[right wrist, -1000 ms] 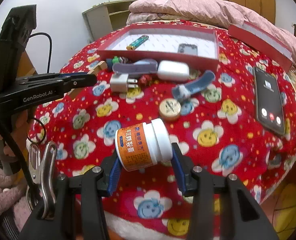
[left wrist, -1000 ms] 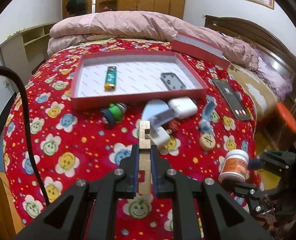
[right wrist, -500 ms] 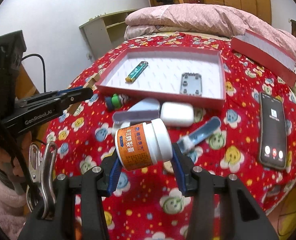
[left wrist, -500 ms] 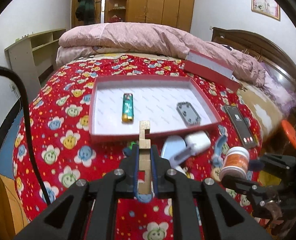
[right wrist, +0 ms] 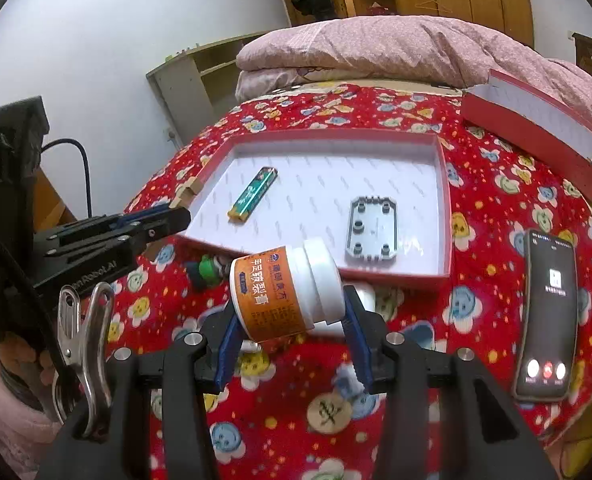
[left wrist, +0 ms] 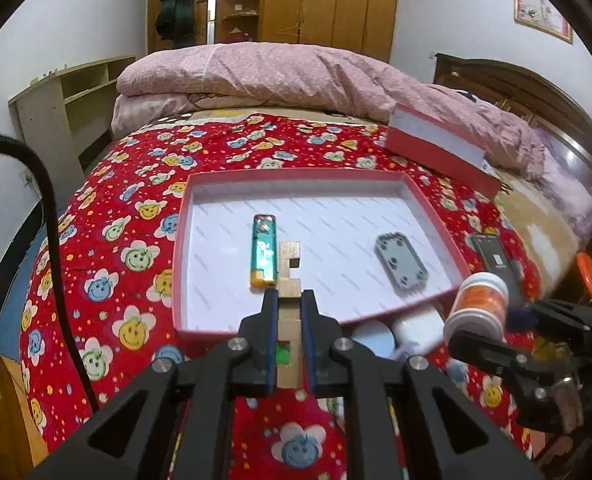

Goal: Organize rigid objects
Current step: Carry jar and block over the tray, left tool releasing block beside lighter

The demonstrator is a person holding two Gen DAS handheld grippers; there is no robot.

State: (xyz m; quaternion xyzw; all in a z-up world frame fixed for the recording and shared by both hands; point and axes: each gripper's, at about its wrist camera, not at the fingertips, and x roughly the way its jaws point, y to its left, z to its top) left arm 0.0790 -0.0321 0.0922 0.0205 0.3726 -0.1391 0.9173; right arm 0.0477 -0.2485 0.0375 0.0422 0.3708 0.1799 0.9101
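The left gripper point(left wrist: 289, 316) is clamped tight on a notched pale wooden block point(left wrist: 288, 276), whose long axis runs straight out past the fingertips. Just ahead of and below those jaws lies the shallow red-walled cardboard tray with a white floor point(left wrist: 180, 248), the block's tip over its near part (beside a green and yellow lighter point(left wrist: 264, 254)). To the right, the right gripper point(right wrist: 292, 320), about half open, is closed on a white plastic jar with an orange label point(right wrist: 284, 292), held sideways across the jaws; the tray's near wall is just ahead, so the left hand looks nearer to releasing.
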